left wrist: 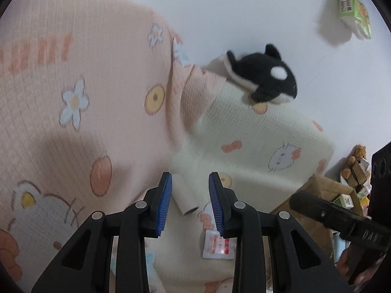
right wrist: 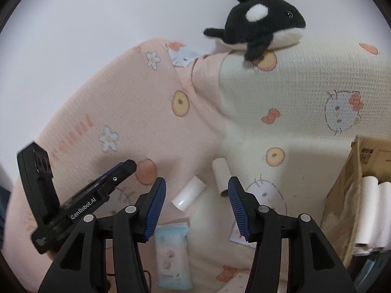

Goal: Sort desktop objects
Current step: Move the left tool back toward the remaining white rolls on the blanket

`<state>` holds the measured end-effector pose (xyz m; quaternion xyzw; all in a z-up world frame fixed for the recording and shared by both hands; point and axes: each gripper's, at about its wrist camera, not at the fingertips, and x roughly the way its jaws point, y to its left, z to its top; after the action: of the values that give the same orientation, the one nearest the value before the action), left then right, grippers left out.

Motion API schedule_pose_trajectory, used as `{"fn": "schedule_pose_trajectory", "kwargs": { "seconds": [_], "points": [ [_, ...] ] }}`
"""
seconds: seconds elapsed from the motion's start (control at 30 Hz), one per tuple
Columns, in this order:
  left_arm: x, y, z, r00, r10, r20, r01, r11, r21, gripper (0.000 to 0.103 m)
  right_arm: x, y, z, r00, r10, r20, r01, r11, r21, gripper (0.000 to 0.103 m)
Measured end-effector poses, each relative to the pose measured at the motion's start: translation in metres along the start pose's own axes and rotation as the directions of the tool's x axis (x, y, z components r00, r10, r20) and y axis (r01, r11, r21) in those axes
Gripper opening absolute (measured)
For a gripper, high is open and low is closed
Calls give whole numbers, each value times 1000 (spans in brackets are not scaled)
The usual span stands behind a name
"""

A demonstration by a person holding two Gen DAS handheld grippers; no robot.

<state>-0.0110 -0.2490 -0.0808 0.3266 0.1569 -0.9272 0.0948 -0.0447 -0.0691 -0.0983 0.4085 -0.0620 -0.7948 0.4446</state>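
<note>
The left tool (left wrist: 190, 204) hangs over a pink and cream cartoon-print blanket (left wrist: 85, 78) with its blue pads apart and nothing between them; a cardboard tube (left wrist: 183, 195) lies on the cloth just beyond the tips. The right tool (right wrist: 196, 205) is likewise parted and empty. Its camera shows two small rolls on the blanket ahead, a glossy white roll (right wrist: 188, 193) and the cardboard tube (right wrist: 222, 177) beside it, where the left view shows only one. One black and white plush orca (right wrist: 259, 22) sits at the far edge of the blanket on the white table (right wrist: 97, 12), seen by both cameras. Only the left view catches a green snack packet (left wrist: 352, 7) far off on the table, a red and white sachet (left wrist: 218, 245) below the pads, and a small brown plush bear (left wrist: 358, 155) by a cardboard box (left wrist: 317, 190) holding small cartons. Only the right view shows a pale blue tissue pack (right wrist: 172, 254) near its tips and an open box (right wrist: 366, 156) holding several white rolls (right wrist: 374, 210).
</note>
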Motion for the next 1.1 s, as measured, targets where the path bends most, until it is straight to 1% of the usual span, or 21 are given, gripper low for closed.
{"fn": "schedule_pose_trajectory", "kwargs": {
  "seconds": [0.03, 0.17, 0.3, 0.37, 0.4, 0.43, 0.5, 0.6, 0.67, 0.7, 0.83, 0.87, 0.93, 1.03, 1.1],
  "points": [
    [4, 4, -3, 1000, 0, -15, 0, 1000, -11, 35, 4, 2, -3, 1000, 2, -1, -2, 1000, -10, 50],
    [14, 19, -10, 999, -4, -42, 2, 999, -48, 35, 26, 11, -15, 998, 66, 0, -65, 996, -56, 50],
    [24, 35, -17, 997, -36, -76, 29, 995, -92, 35, 43, 18, -25, 998, 68, 8, -66, 990, -128, 50],
    [30, 40, -22, 994, -51, -96, 40, 993, -109, 35, 52, 19, -32, 996, 84, 21, -80, 985, -155, 52],
    [33, 42, -25, 993, -57, -108, 44, 992, -118, 35, 56, 18, -35, 995, 100, 20, -95, 983, -158, 55],
    [38, 45, -28, 991, -61, -122, 45, 991, -128, 36, 61, 16, -38, 993, 118, 20, -113, 981, -155, 58],
    [48, 49, -35, 986, -66, -154, 43, 988, -147, 38, 72, 12, -43, 991, 135, 13, -132, 982, -137, 60],
    [62, 53, -44, 980, -63, -187, 31, 985, -167, 39, 86, 6, -49, 991, 133, 8, -130, 982, -138, 60],
    [71, 55, -47, 978, -65, -199, 27, 982, -188, 40, 94, 0, -53, 992, 121, 22, -116, 983, -139, 60],
    [76, 57, -49, 976, -76, -205, 32, 977, -211, 41, 97, -3, -55, 993, 116, 24, -112, 984, -140, 60],
    [92, 71, -59, 963, -165, -215, 90, 943, -321, 46, 118, -23, -62, 998, 65, 3, -64, 990, -129, 60],
    [95, 72, -61, 962, -168, -217, 90, 940, -329, 49, 124, -32, -65, 999, 51, -5, -51, 992, -113, 60],
    [104, 72, -64, 961, -162, -223, 78, 935, -345, 53, 133, -45, -67, 999, 43, -19, -45, 996, -73, 60],
    [124, 68, -69, 959, -152, -240, 59, 933, -355, 54, 150, -66, -69, 998, 40, -45, -40, 999, 5, 60],
    [139, 64, -71, 952, -160, -260, 59, 932, -358, 54, 158, -74, -68, 998, 30, -55, -29, 999, 24, 60]
  ]
}}
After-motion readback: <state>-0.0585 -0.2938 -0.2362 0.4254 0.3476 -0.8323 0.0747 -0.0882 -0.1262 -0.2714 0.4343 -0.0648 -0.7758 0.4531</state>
